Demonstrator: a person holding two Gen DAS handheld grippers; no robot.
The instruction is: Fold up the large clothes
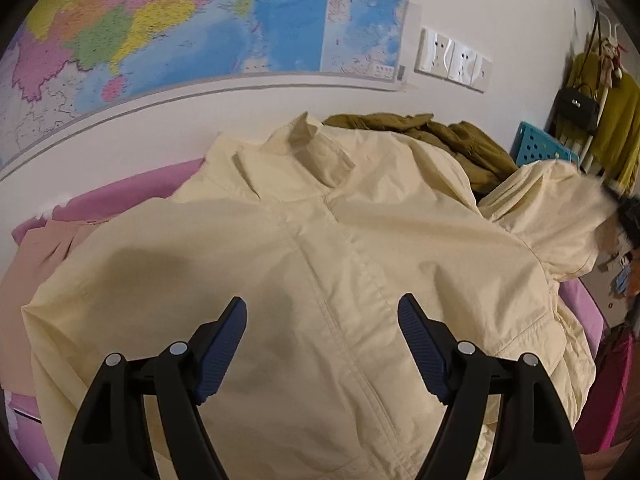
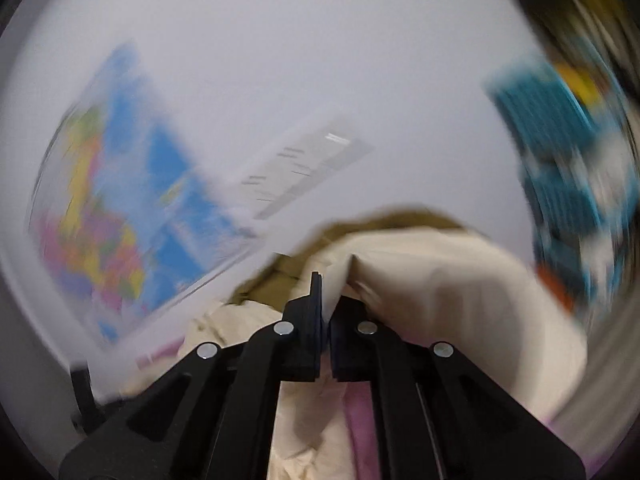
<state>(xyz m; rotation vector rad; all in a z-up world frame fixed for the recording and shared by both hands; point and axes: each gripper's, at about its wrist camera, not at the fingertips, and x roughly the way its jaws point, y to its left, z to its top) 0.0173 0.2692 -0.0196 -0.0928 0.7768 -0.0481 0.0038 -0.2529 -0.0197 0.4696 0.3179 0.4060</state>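
Note:
A large pale yellow jacket (image 1: 320, 240) lies front up on the bed, collar toward the wall, zip line running down its middle. My left gripper (image 1: 323, 300) hovers open over its lower front, with nothing between the blue pads. On the right, one sleeve (image 1: 552, 208) is lifted off the bed. In the blurred right wrist view, my right gripper (image 2: 330, 292) is shut on a fold of the same jacket (image 2: 440, 300), which drapes off to the right of the fingers.
An olive garment (image 1: 440, 132) lies bunched behind the jacket by the wall. A peach garment (image 1: 40, 248) rests on the pink bedding (image 1: 120, 192) at left. A map (image 1: 180, 20) and sockets (image 1: 452, 58) are on the wall. A teal crate (image 1: 544, 148) and hanging clothes (image 1: 616, 120) stand at right.

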